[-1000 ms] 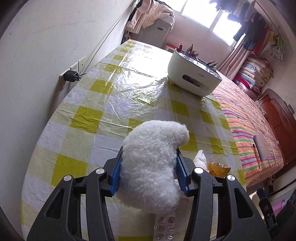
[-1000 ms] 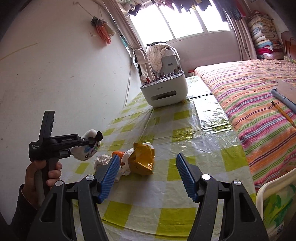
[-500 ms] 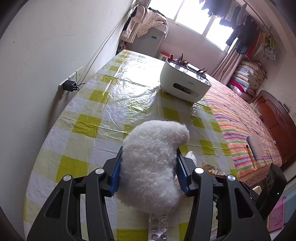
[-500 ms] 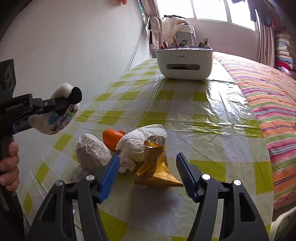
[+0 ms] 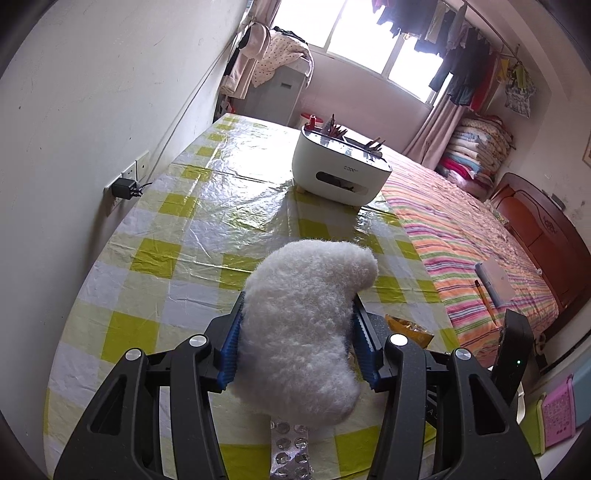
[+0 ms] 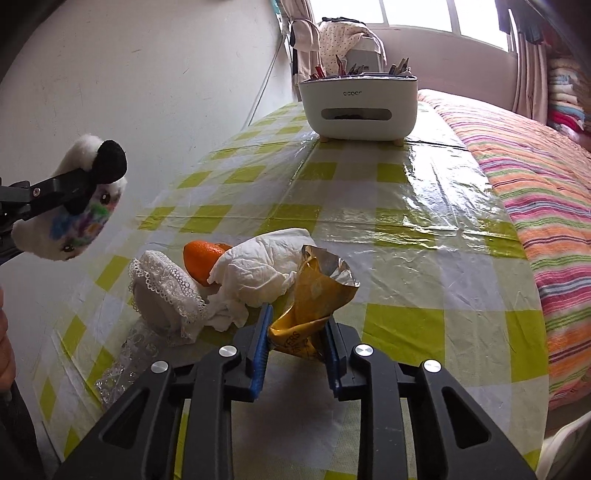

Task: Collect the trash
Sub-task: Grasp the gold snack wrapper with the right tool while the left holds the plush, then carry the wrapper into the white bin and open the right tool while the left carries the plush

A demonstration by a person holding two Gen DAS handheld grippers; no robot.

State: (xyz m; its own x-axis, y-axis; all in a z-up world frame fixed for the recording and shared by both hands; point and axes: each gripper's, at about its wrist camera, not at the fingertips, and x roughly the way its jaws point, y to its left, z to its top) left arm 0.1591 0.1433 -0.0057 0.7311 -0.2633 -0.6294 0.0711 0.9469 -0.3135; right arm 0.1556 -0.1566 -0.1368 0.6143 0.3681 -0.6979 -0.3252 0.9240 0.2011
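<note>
Left hand-held gripper (image 5: 297,349): pinching a white plush toy (image 5: 303,325), held above the table (image 5: 192,229)
Right hand-held gripper (image 6: 297,345): pads apparently squeezing the yellow snack wrapper (image 6: 314,299); crumpled tissue (image 6: 255,273) touching the wrapper; orange peel (image 6: 201,260) behind the tissue

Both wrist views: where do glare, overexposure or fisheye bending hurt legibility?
Left wrist view: window blown out, glare streaks on the tablecloth, wall and bed edges bowed; plush toy sharp. Right wrist view: window overexposed, sheen on the plastic cover near the bed, corners vignetted black; snack wrapper clear.
</note>
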